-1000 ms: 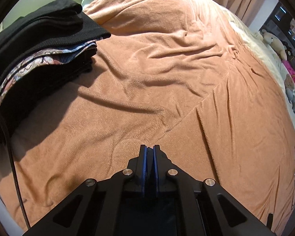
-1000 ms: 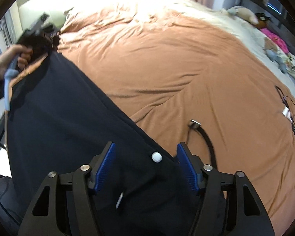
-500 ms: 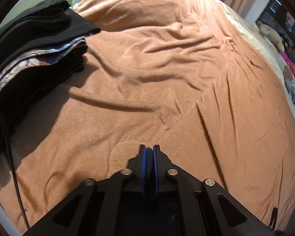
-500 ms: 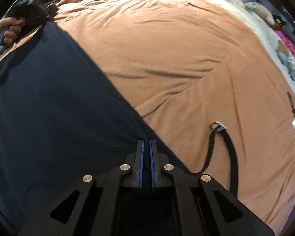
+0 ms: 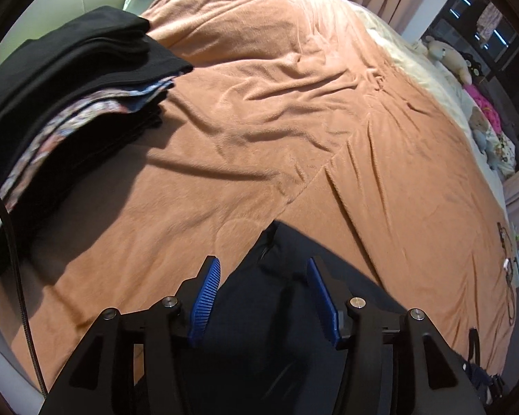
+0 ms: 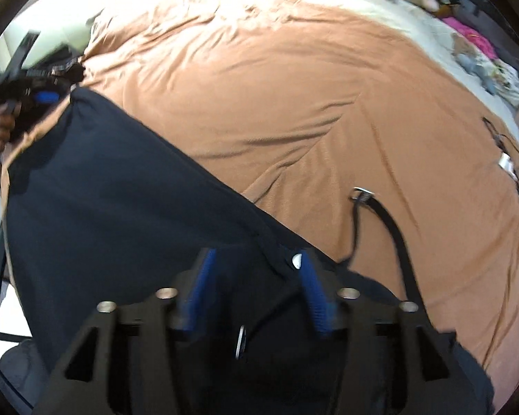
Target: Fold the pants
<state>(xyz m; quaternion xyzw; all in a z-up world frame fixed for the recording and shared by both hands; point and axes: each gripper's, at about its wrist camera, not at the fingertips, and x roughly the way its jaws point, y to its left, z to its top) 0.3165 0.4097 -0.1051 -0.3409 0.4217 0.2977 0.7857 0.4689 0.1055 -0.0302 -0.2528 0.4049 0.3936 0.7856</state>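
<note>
Dark navy pants (image 6: pixel 121 200) lie stretched across the near left of the orange bed cover (image 6: pixel 294 86). Their waistband end with a white button (image 6: pixel 296 260) lies under my right gripper (image 6: pixel 256 266), which is open. A black belt with a metal buckle (image 6: pixel 361 196) trails off to the right. My left gripper (image 5: pixel 263 273) is open over the other end of the pants (image 5: pixel 287 259). It also shows in the right wrist view (image 6: pixel 34 93) at the pants' far corner.
A stack of folded dark and patterned clothes (image 5: pixel 62 103) sits at the left of the bed. Stuffed toys (image 5: pixel 446 55) and a pink cloth lie along the far right edge. A cable and small items (image 6: pixel 508 166) lie at the right.
Both grippers were shut on the pants half a second ago and are open now. The pants' ends have dropped onto the bed beneath them.
</note>
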